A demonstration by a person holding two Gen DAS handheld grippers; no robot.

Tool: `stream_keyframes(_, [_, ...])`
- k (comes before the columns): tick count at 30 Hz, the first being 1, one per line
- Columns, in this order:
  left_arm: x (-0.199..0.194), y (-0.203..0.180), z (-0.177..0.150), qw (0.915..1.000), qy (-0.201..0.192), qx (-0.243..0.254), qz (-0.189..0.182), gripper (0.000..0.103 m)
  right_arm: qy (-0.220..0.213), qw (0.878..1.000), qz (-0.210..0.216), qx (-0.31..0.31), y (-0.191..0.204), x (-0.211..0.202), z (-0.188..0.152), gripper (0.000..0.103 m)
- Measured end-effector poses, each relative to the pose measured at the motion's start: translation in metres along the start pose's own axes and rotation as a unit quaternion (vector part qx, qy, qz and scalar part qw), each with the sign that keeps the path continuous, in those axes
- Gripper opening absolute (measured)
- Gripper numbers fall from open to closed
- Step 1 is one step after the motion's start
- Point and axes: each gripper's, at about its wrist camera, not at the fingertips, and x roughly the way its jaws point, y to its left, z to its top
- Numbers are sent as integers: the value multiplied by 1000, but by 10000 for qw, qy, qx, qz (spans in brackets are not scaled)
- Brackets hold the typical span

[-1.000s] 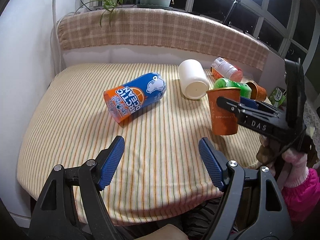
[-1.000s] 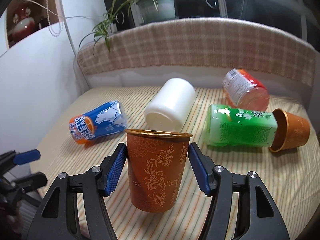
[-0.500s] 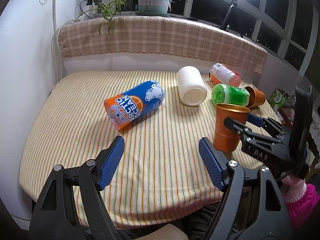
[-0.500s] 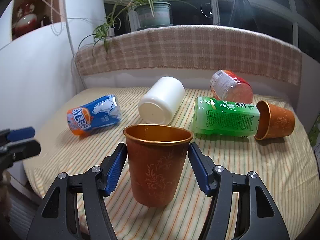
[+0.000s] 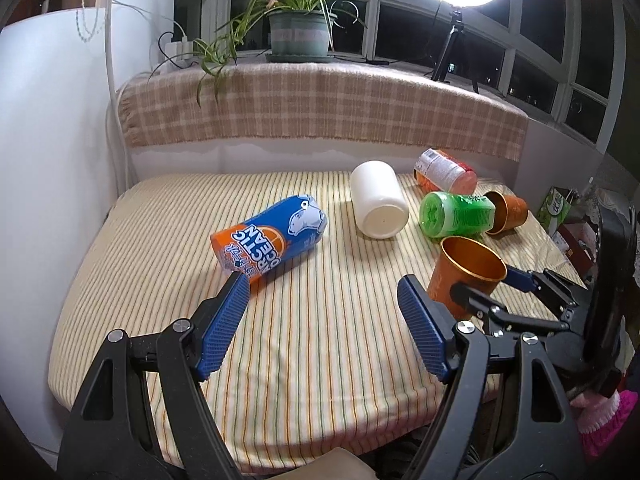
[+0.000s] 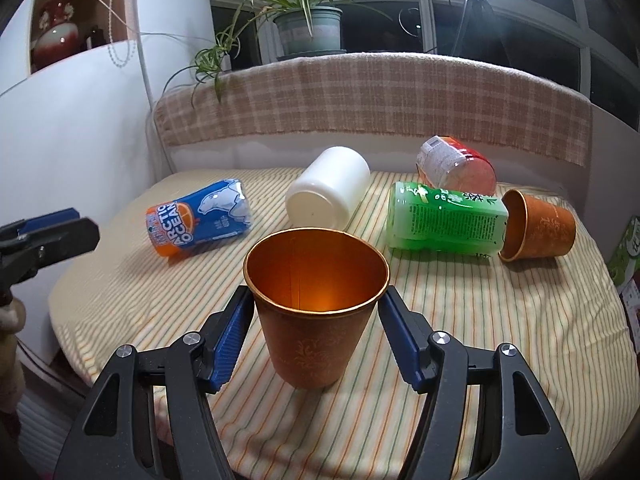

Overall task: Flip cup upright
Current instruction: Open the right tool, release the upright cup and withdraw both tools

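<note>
An orange paper cup (image 6: 314, 312) with a gold rim stands upright on the striped tablecloth, mouth up. My right gripper (image 6: 316, 332) has its blue pads on both sides of the cup at its upper wall, touching or nearly so; it also shows in the left wrist view (image 5: 500, 284) around the same cup (image 5: 466, 276). My left gripper (image 5: 324, 328) is open and empty above the front of the table. A second orange cup (image 6: 540, 226) lies on its side at the right.
A blue-orange Arctic Ocean can (image 6: 200, 218), a white jar (image 6: 328, 194), a green bottle (image 6: 444, 218) and a red-capped bottle (image 6: 456, 164) all lie on the table (image 6: 500, 360). A checked backrest and a potted plant stand behind. White wall at left.
The right gripper has lowered the upright orange cup onto the cloth, and both cameras have pulled up and back so the cup's inside now shows. The left gripper stays open.
</note>
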Motion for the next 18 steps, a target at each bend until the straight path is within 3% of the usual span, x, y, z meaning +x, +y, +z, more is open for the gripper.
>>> stream_keyframes(15, [-20,1,0,9993,-377,-26,53,79,-404,9990,19,189,-2,-57,-3,72])
stream_keyframes(18, [-26,-1,0,9983,-568,-1,113,86,-513,9981,-187,276,-5,-73,-1,75])
